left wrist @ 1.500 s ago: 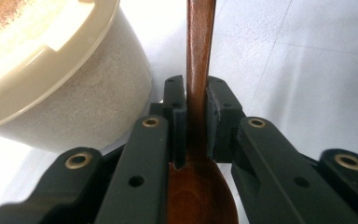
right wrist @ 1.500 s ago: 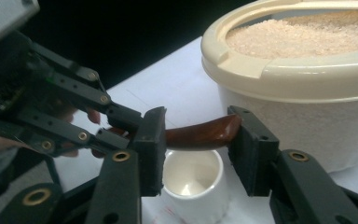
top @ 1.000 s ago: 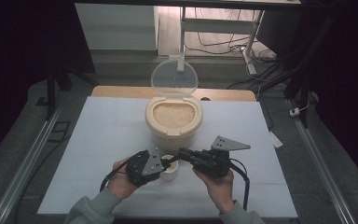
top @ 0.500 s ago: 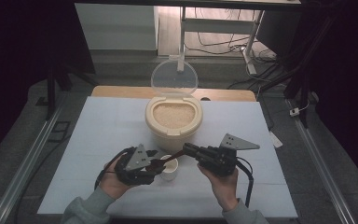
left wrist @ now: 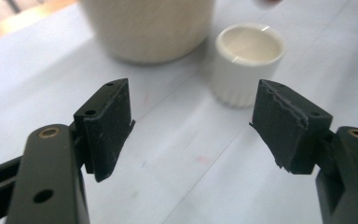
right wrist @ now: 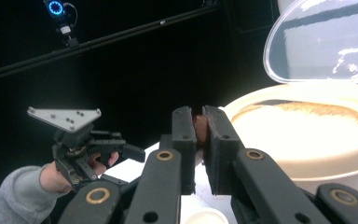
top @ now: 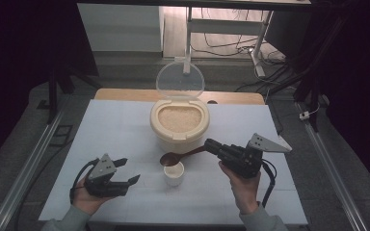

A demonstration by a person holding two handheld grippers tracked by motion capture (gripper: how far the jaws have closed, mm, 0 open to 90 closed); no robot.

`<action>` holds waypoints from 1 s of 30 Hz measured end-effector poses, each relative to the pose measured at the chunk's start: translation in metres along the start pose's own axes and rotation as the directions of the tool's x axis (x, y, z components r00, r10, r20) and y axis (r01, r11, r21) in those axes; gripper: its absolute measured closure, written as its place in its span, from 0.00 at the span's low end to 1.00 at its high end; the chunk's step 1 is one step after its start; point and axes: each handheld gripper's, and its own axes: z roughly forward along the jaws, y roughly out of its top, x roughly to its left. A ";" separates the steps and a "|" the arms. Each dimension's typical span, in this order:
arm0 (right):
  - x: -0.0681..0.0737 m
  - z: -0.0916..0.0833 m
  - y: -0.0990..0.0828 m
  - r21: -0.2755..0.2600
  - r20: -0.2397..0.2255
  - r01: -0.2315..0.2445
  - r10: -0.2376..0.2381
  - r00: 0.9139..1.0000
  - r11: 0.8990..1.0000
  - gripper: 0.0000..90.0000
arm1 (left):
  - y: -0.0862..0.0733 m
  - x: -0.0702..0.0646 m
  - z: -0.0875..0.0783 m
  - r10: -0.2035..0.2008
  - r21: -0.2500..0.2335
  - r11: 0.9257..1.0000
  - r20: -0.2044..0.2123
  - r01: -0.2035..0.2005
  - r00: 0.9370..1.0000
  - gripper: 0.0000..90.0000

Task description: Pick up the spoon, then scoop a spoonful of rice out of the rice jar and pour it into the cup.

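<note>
A cream rice container (top: pixel 178 126) full of rice stands mid-table with its clear lid (top: pixel 179 82) raised. In front of it sits a small white cup (top: pixel 173 174). My right gripper (top: pixel 209 145) is shut on the handle of a brown spoon (top: pixel 172 158), whose bowl hovers just above the cup. My left gripper (top: pixel 131 171) rests low at the left, apart from the cup. Its jaws have just been opening and nothing is between them. In the left gripper view the left gripper (left wrist: pixel 191 116) faces the cup (left wrist: pixel 247 60). The right gripper (right wrist: pixel 198 116) pinches the spoon handle (right wrist: pixel 199 129).
The white table (top: pixel 101 134) has bare room on both sides of the container. Metal rails run along its left and right edges. A wooden board (top: pixel 125 94) lies behind the container. The other hand's gripper (right wrist: pixel 121 154) is at the left of the right gripper view.
My left gripper has drawn away from the cup to the left and opened. My right gripper has shifted a little right and up with the spoon.
</note>
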 end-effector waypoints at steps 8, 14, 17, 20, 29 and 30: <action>-0.001 -0.009 0.009 -0.031 0.006 0.018 -0.018 1.000 0.999 0.92 | -0.013 0.014 -0.004 -0.049 0.005 0.999 -0.022 0.049 0.999 0.29; -0.001 -0.018 0.015 -0.063 0.016 0.022 -0.020 1.000 0.998 0.92 | -0.021 0.017 -0.004 -0.062 0.029 0.998 -0.034 0.063 0.998 0.27; -0.002 -0.021 0.018 -0.080 0.026 0.023 -0.021 0.999 0.997 0.92 | -0.027 0.020 -0.003 -0.066 0.052 0.996 -0.041 0.068 0.997 0.25; -0.004 -0.022 0.020 -0.090 0.036 0.027 -0.024 0.999 0.996 0.92 | -0.031 0.022 -0.003 -0.079 0.062 0.995 -0.046 0.082 0.996 0.24; -0.014 -0.019 0.038 -0.115 0.072 0.039 -0.031 0.997 0.993 0.92 | -0.036 0.027 -0.003 -0.084 0.075 0.993 -0.062 0.089 0.994 0.24; -0.016 -0.018 0.041 -0.120 0.080 0.039 -0.029 0.996 0.992 0.92 | -0.037 0.027 -0.003 -0.085 0.076 0.993 -0.061 0.090 0.995 0.24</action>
